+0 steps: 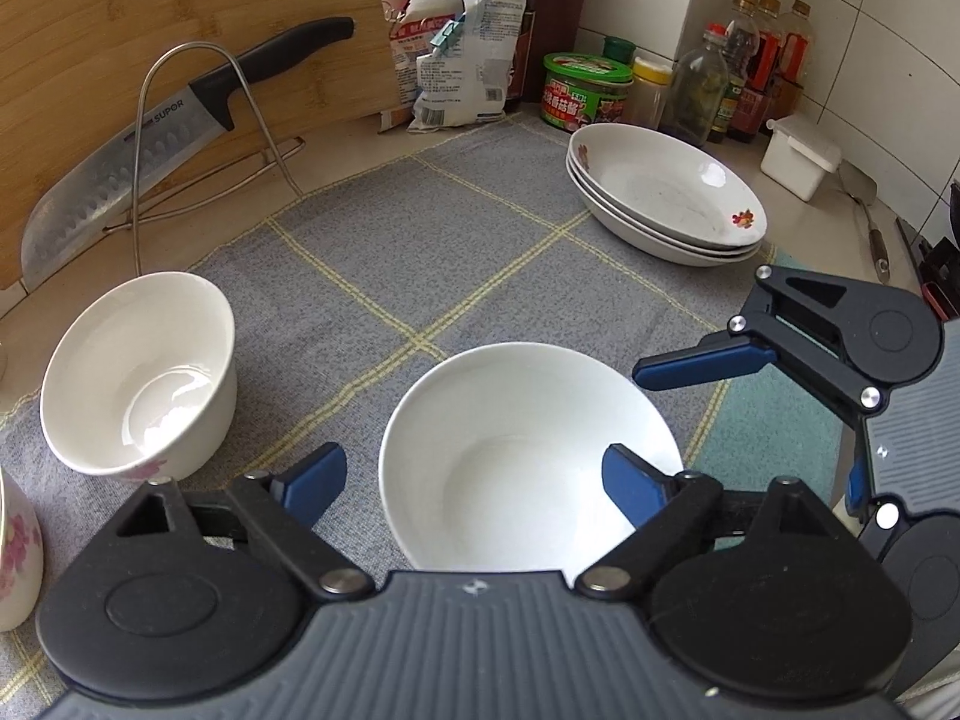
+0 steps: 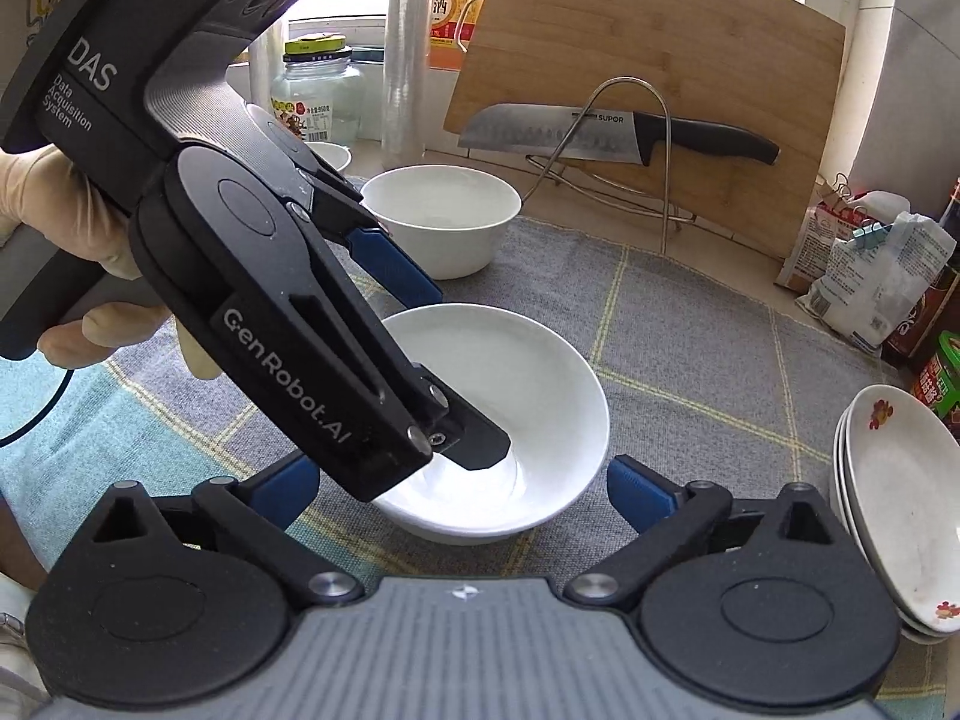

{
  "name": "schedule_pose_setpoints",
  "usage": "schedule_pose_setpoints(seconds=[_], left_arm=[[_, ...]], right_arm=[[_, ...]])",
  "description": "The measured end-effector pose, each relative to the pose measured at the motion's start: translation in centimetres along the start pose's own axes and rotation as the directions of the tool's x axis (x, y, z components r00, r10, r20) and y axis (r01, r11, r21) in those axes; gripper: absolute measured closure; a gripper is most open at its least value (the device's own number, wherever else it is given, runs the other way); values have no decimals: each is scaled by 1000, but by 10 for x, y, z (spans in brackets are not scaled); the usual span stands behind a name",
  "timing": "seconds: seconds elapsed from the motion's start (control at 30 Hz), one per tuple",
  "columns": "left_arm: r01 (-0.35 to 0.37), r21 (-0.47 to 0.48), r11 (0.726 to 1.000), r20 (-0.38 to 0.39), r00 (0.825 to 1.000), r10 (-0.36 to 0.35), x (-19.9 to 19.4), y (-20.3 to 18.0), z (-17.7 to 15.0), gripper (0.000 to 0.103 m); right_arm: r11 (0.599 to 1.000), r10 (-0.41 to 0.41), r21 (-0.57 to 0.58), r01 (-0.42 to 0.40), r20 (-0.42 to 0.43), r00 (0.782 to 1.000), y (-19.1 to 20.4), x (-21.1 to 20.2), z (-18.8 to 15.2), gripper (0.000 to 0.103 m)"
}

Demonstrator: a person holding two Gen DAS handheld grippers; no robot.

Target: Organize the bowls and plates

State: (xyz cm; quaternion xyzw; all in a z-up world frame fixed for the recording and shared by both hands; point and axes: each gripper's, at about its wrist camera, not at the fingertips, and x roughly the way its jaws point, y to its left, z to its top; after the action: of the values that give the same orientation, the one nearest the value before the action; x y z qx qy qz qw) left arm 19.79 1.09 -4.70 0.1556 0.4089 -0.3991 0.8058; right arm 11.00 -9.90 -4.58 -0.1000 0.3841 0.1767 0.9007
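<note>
A shallow white bowl (image 1: 528, 456) (image 2: 540, 396) sits on the grey checked cloth (image 1: 420, 228). My left gripper (image 1: 474, 480) (image 2: 438, 354) is open and straddles the bowl's rim, one finger inside and the other outside, neither pad pressing. To the right of the bowl my right gripper (image 2: 465, 489) (image 1: 780, 420) is also open, the bowl's near rim just ahead of its fingers. A deeper white bowl (image 1: 138, 372) (image 2: 441, 216) stands at the cloth's left edge. Three stacked white plates (image 1: 666, 192) (image 2: 894, 504) with red flower marks rest at the far right.
A knife (image 1: 150, 144) leans on a wire rack (image 1: 198, 120) against a bamboo board (image 1: 180, 12). Bags (image 1: 462, 66), jars and sauce bottles (image 1: 750, 72) line the back wall. A white box (image 1: 801, 156) and a spatula (image 1: 864, 204) lie right. A floral cup (image 1: 18, 540) stands at left.
</note>
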Motion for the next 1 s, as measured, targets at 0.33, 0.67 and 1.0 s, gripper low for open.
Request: schedule_pose_setpoints(seconds=[0.33, 0.67, 1.0], left_arm=[[-108, -70, 992, 105, 988, 115, -32, 7, -11, 6], [-176, -143, 974, 130, 972, 194, -60, 29, -31, 6], [-224, -165, 961, 165, 954, 251, -82, 54, -40, 6]], right_arm=[[1000, -19, 2, 19, 33, 999, 6, -8, 8, 0], [1000, -7, -26, 9, 65, 998, 21, -9, 24, 0], [998, -5, -68, 10, 78, 997, 38, 2, 48, 0]])
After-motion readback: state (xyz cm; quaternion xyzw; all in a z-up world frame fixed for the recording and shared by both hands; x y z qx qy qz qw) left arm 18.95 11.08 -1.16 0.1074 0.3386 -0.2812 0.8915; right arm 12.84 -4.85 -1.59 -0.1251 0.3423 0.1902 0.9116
